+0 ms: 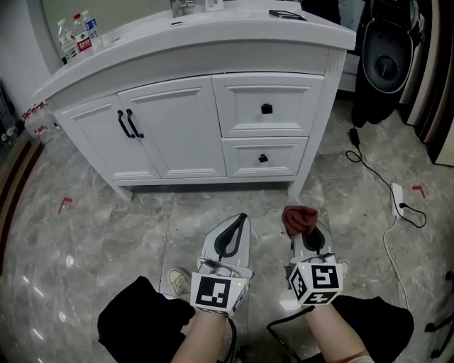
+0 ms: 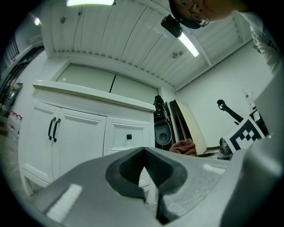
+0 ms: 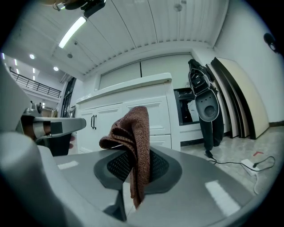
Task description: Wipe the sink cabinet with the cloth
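Note:
The white sink cabinet stands ahead with two doors on the left and two drawers on the right. It also shows in the left gripper view and the right gripper view. My right gripper is shut on a reddish-brown cloth, held low over the floor in front of the drawers. That cloth bunches above the jaws of the right gripper and hangs down between them. My left gripper is beside it, shut and holding nothing, its pads meeting at the tip.
Water bottles stand on the countertop's left end, with a faucet further back. A black appliance stands right of the cabinet. A cable and power strip lie on the marble floor at right. My shoe is below.

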The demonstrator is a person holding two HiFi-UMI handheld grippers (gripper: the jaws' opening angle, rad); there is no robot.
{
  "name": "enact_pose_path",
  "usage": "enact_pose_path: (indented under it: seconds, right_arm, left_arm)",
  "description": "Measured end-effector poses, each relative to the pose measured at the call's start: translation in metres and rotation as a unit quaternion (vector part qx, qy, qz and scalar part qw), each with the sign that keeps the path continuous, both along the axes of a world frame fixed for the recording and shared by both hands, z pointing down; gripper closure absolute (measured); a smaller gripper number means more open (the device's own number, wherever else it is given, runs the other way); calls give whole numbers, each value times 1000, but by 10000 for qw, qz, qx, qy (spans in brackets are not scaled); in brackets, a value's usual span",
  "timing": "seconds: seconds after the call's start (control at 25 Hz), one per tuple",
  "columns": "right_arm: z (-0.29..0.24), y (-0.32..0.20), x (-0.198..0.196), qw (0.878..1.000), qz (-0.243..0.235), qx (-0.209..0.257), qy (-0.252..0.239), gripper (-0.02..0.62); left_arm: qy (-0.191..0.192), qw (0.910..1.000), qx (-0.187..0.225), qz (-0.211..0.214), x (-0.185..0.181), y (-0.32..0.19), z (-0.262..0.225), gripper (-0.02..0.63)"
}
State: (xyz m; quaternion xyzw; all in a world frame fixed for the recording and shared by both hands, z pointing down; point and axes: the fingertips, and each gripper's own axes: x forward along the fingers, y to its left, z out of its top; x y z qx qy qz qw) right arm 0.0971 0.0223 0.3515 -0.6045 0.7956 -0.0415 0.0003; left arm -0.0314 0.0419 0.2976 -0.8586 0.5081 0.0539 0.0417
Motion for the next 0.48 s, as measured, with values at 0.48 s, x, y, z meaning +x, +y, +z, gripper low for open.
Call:
enact_pose_path:
  seconds: [0.48]
  right_arm:
    - [-13, 86, -14, 9997, 134, 147, 140, 515]
  left_arm:
    - [281, 9994, 188, 74, -19, 83, -16, 606]
